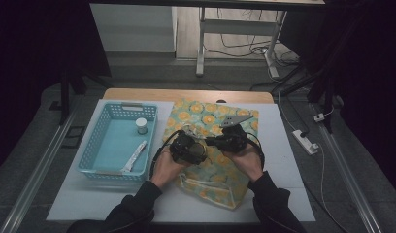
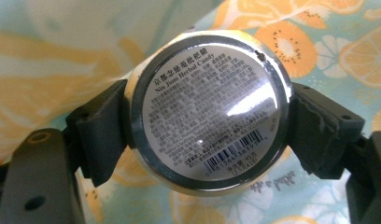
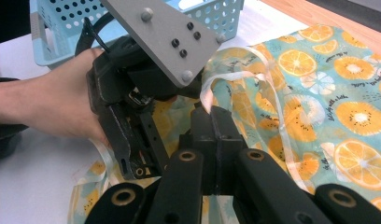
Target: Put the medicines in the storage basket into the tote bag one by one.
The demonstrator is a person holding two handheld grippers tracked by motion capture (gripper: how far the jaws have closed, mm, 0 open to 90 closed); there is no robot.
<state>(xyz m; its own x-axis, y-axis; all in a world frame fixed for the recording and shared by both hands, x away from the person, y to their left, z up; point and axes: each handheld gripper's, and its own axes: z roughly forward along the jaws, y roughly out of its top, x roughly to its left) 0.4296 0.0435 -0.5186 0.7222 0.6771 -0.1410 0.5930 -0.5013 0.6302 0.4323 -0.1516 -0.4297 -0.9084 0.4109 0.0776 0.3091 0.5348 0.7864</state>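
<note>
Left gripper [image 2: 209,126] clamped on tin [image 2: 208,109], pads at opposite rim edges; rigid, light, likely slippery metal; right gripper [image 3: 215,114] shut, pinching ribbon [image 3: 265,70] of soft bag [image 3: 338,93] at fingertips.

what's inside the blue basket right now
In the blue basket stand a small white-capped jar near the back and a white tube lying at the front right. The near wall hides a strip of the floor.

Left gripper [image 2: 209,126] clamps round candy tin [image 2: 209,112] (label facing camera).
</note>
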